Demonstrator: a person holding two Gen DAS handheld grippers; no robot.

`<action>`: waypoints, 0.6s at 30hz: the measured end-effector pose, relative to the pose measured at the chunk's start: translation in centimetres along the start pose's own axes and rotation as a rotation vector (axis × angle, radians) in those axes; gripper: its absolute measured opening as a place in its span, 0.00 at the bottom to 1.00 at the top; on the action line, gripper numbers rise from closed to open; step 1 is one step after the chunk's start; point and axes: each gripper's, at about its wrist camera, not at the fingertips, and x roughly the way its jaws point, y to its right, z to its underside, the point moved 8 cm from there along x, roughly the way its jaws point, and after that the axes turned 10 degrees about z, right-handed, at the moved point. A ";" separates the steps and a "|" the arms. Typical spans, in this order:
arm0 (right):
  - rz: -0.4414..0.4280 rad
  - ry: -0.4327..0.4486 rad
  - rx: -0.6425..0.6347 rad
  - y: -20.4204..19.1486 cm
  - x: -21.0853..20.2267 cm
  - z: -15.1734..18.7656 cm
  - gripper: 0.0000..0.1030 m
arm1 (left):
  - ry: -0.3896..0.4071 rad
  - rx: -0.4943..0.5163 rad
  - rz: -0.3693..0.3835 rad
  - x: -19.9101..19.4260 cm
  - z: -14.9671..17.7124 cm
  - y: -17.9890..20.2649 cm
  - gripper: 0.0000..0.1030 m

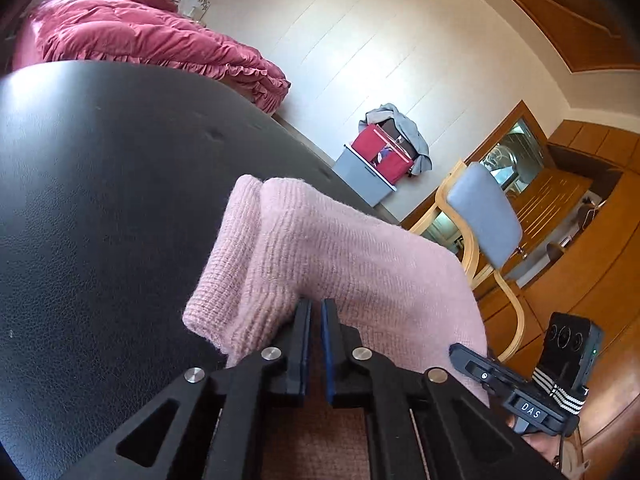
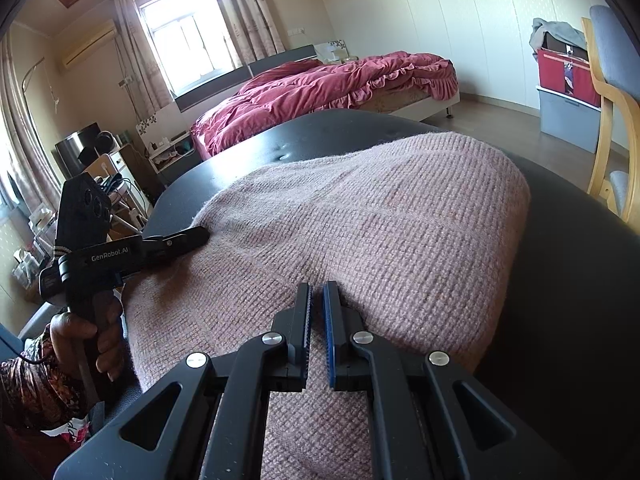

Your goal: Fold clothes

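A pink knit sweater (image 1: 340,248) (image 2: 400,208) lies bunched on a black padded surface (image 1: 100,200) (image 2: 568,260). In the left wrist view my left gripper (image 1: 318,304) is shut at the sweater's near edge, and the knit rises in a fold from its tips. The right wrist view shows that same left gripper (image 2: 202,234) with its tip on the sweater's left edge, held by a person's hand (image 2: 80,332). My right gripper (image 2: 317,286) is shut with its tips pressed into the knit, which creases toward them. Its tip (image 1: 456,350) also shows at the sweater's right side.
A bed with a red duvet (image 1: 152,36) (image 2: 328,80) stands beyond the black surface. A wooden chair with grey cushions (image 1: 484,216) is to the right. A red box on a grey bin (image 1: 384,152) (image 2: 568,76) stands by the wall.
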 end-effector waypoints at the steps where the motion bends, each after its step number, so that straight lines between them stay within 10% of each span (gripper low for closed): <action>1: -0.001 0.000 0.000 0.0 0.0 0.0 0.04 | 0.007 -0.012 0.001 0.0 0.0 -0.3 0.01; 18: -0.011 0.021 -0.002 -0.4 -0.8 -0.1 0.08 | 0.064 -0.113 0.047 -2.4 -0.9 -0.2 0.08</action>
